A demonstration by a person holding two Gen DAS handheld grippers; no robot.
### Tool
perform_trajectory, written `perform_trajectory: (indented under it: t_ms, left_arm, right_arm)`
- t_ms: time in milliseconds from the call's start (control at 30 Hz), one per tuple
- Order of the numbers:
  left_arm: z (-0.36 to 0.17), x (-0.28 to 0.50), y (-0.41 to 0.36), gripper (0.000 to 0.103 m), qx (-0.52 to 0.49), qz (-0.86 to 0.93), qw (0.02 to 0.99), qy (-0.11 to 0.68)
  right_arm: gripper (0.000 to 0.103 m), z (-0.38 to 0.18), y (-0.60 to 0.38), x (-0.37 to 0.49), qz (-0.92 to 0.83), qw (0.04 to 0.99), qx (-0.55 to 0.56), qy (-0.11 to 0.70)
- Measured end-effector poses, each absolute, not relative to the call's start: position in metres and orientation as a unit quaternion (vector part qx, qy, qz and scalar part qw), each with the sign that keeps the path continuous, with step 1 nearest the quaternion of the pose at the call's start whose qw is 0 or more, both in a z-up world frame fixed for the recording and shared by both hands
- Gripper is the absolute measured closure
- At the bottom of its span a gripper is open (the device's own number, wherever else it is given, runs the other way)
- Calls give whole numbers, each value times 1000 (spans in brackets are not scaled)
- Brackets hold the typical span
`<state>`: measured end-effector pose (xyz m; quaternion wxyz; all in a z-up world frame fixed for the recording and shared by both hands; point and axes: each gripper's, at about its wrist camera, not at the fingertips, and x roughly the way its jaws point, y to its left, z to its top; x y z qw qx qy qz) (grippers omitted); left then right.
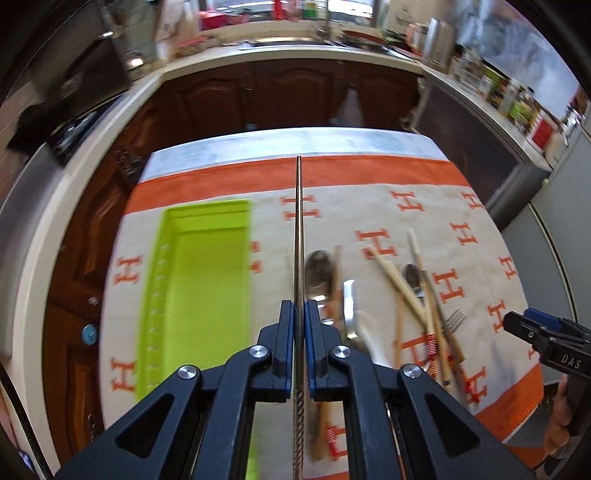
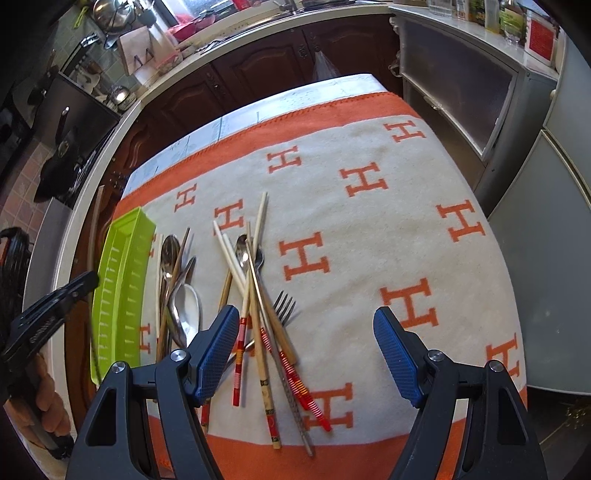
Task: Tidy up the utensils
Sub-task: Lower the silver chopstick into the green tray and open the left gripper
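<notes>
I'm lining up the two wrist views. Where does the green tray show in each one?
Left wrist view: green tray lies left of centre, beside the metal chopstick held in the left gripper.
Right wrist view: green tray sits at the left edge of the cloth.
Shared landmark: the fork in the utensil pile.

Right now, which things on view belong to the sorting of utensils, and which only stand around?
For the job:
- metal chopstick, clamped in the left claw
- green tray
- chopstick pile
- spoons
- fork
- right claw, open

Only around:
- orange towel
- wooden cabinets
- kettle
</notes>
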<state>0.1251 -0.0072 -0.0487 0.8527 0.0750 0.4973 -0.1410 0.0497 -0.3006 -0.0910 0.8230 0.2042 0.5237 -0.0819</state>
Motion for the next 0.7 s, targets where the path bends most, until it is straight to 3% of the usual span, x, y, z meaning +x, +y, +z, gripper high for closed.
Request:
perform_trajectory:
  t_ms: [300, 633, 700]
  left_arm:
    - [-58, 116, 58, 100, 100, -44, 874, 473]
    - [-78, 132, 68, 99, 61, -51, 866, 494]
    - [-84, 134, 69, 91, 53, -54, 861, 503]
  right_arm:
    - [26, -97, -264, 53, -71, 819, 171, 543]
    - [26, -98, -250, 56, -67, 813, 158, 556]
    - [26, -98, -250, 56, -70, 812, 159, 557]
